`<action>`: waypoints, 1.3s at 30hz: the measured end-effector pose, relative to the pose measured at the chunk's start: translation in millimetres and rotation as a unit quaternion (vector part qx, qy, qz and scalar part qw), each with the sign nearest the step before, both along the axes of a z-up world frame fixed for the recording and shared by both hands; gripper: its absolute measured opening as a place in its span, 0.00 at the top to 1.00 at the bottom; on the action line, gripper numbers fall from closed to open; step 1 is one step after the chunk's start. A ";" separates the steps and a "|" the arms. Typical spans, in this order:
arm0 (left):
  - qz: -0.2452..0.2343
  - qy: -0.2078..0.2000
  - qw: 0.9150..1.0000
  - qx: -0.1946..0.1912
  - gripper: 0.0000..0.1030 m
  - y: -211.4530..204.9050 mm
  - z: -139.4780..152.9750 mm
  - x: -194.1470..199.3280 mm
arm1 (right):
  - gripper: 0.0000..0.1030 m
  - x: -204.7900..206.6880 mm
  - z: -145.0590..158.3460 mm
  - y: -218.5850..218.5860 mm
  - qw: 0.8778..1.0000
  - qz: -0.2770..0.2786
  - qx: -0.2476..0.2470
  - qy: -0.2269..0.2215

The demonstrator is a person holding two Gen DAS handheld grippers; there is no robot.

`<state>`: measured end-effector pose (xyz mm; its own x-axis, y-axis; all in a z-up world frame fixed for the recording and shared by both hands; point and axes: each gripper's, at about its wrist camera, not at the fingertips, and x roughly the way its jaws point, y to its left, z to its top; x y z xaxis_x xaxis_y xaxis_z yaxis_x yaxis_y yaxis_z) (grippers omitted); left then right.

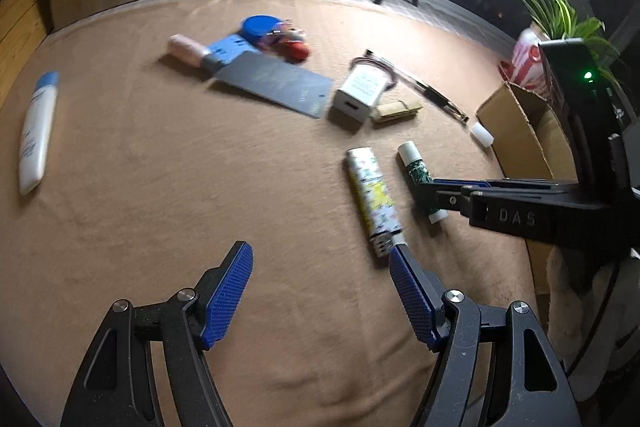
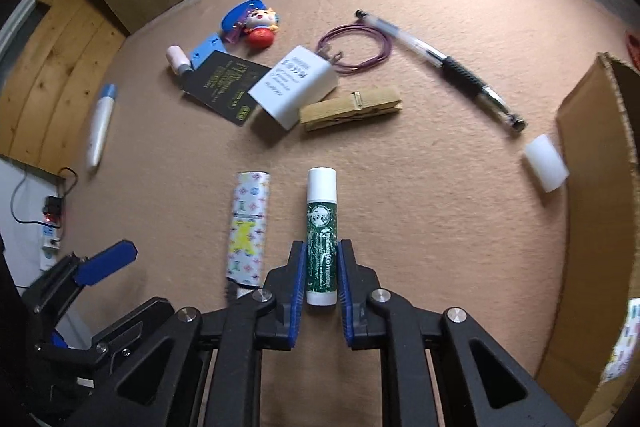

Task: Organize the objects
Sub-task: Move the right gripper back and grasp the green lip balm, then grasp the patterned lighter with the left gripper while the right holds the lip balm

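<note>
My right gripper is shut on a green lip balm tube with a white cap, which lies on the tan cloth; it also shows in the left wrist view. A patterned lighter lies just left of it, parallel. My left gripper is open and empty, its right fingertip close to the lighter's near end. A cardboard box stands open at the right.
Farther back lie a white charger, a wooden clothespin, a pen, a purple cable, a black card, a doll keychain, a white tube and a white cap.
</note>
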<state>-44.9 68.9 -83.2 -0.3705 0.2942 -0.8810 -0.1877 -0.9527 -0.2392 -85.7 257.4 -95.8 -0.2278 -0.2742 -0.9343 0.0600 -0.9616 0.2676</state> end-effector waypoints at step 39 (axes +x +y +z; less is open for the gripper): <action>-0.017 -0.003 0.999 -0.043 0.76 28.9 -25.4 -28.4 | 0.86 6.5 4.0 4.0 0.999 0.003 0.041 0.033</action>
